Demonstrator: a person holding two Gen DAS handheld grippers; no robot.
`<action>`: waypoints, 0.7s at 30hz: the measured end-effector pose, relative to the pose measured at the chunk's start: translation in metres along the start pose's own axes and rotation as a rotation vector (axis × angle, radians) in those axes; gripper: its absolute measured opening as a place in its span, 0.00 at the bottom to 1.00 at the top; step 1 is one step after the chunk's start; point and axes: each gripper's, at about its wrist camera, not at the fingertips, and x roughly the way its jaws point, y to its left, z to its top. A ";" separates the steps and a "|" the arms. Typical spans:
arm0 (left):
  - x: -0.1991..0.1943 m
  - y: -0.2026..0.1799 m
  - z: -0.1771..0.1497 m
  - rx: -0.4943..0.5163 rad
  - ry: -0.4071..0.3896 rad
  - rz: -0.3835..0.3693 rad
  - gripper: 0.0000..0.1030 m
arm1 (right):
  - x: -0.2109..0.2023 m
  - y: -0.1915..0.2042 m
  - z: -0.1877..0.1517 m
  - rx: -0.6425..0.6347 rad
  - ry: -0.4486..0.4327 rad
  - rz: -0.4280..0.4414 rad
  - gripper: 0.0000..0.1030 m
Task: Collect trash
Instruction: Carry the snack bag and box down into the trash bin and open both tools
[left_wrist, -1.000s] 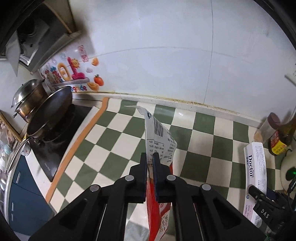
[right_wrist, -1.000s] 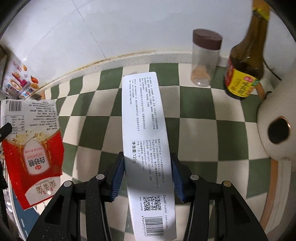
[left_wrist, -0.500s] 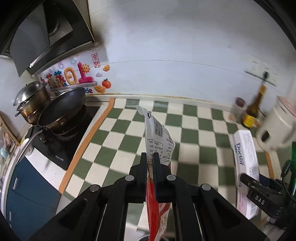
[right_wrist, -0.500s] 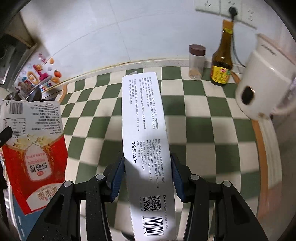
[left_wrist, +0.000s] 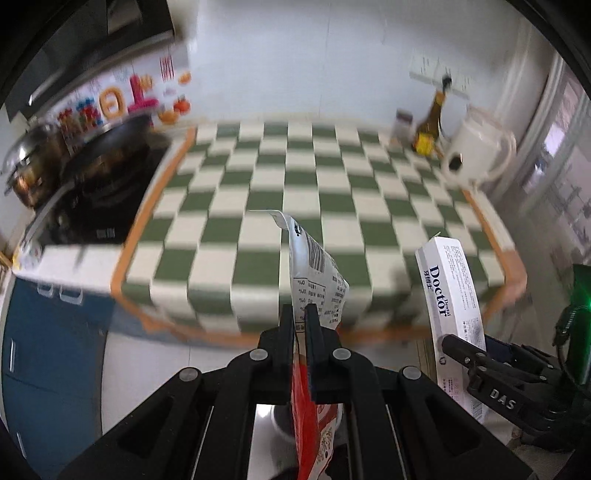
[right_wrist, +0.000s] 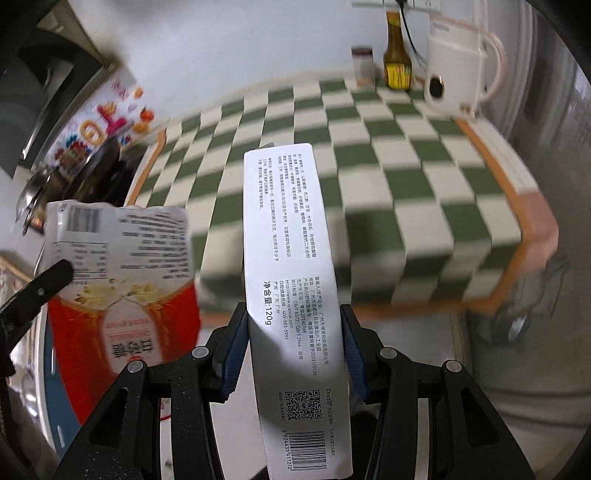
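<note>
My left gripper (left_wrist: 299, 325) is shut on a red and white empty food bag (left_wrist: 317, 273), held edge-on and upright; the bag also shows in the right wrist view (right_wrist: 122, 280). My right gripper (right_wrist: 293, 328) is shut on a long white toothpaste box (right_wrist: 291, 258), which points forward; the box also shows in the left wrist view (left_wrist: 450, 291). Both grippers hang in front of and below the front edge of the green and white checked counter (left_wrist: 295, 177).
A white kettle (left_wrist: 476, 147), a brown sauce bottle (left_wrist: 430, 125) and a small jar (left_wrist: 402, 123) stand at the counter's back right. A stove with a pan (left_wrist: 107, 147) and a pot (left_wrist: 26, 166) is at the left. Blue cabinet fronts (left_wrist: 51, 350) lie below.
Both grippers have pulled back from over the counter to beyond its front edge, each still holding its item. The counter now looks farther away.
</note>
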 end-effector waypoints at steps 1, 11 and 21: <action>0.006 0.001 -0.012 0.003 0.028 0.004 0.03 | 0.002 -0.001 -0.012 0.005 0.019 0.010 0.48; 0.156 0.014 -0.141 -0.150 0.397 0.007 0.03 | 0.125 -0.053 -0.159 0.056 0.330 0.047 0.48; 0.402 0.023 -0.279 -0.241 0.642 -0.012 0.03 | 0.355 -0.111 -0.283 0.110 0.538 0.050 0.48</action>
